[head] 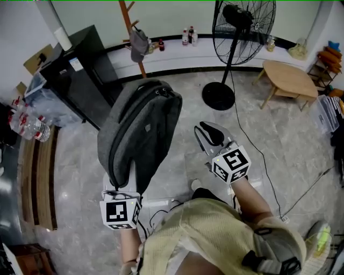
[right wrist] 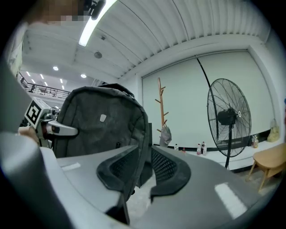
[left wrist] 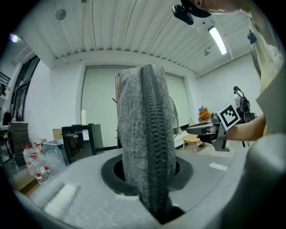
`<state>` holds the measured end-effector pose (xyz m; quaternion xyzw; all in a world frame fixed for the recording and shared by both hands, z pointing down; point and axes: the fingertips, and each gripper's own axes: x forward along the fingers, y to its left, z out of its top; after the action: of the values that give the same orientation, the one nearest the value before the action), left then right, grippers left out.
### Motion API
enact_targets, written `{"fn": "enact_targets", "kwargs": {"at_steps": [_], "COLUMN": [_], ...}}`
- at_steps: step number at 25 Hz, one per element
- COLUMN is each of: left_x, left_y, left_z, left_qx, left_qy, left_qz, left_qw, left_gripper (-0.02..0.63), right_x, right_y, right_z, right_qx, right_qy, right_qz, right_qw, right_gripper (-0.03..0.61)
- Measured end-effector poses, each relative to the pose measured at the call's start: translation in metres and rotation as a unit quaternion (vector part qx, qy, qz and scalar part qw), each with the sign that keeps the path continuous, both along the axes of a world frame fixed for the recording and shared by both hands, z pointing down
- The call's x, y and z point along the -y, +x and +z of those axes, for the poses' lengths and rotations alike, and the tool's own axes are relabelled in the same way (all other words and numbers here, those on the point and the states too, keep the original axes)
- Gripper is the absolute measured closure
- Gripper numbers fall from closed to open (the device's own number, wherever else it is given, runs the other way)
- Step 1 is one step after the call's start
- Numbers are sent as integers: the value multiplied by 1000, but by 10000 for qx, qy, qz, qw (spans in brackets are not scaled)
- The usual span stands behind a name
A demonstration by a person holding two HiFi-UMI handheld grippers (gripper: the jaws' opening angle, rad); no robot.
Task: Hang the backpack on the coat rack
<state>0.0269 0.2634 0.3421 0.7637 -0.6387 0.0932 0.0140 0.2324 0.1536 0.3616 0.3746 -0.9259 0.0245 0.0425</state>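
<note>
The grey fabric backpack [head: 142, 129] hangs upright at centre frame, pinched at its lower edge by the left gripper [head: 121, 188]. To its right, the right gripper [head: 208, 131] holds nothing, its jaws barely parted. The wooden coat rack [head: 128, 16] stands at the upper left, well apart.

Pale glossy tile floor [head: 301, 145]. A black pedestal fan [head: 239, 19] stands upper centre, a round wooden table [head: 290, 78] upper right, a black cabinet [head: 80, 80] upper left, before a white wall [head: 177, 16].
</note>
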Motion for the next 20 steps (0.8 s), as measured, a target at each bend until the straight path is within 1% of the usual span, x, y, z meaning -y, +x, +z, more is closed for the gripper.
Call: {"fn": "enact_targets", "kwargs": {"at_steps": [2, 4, 10, 13, 17, 20], "left_x": [-2, -3, -12, -23, -38, -52], "left_y": [-3, -9, -26, -34, -42, -43], "left_z": [-2, -5, -12, -15, -18, -19], "left_qx": [14, 11, -22, -42, -22, -16], "left_qy": [30, 66, 125, 133, 179, 218], "left_qz": [81, 153, 291, 367, 464, 543], "left_qw": [10000, 9999, 9995, 9992, 9988, 9983], "left_gripper": [526, 526, 526, 526, 526, 526], "right_x": [-2, -3, -5, -6, -10, -17], "right_y": [-10, -18, -42, -55, -72, -83], "right_z": [0, -1, 0, -1, -3, -1], "right_qx": [-58, -93, -34, 110, 330, 430], "right_qy": [25, 16, -80, -195, -260, -332], "right_qz": [-202, -351, -657, -812, -968, -1074], "right_qw": [9998, 9993, 9978, 9964, 9944, 9927], "right_gripper": [474, 443, 391, 342, 295, 278]}}
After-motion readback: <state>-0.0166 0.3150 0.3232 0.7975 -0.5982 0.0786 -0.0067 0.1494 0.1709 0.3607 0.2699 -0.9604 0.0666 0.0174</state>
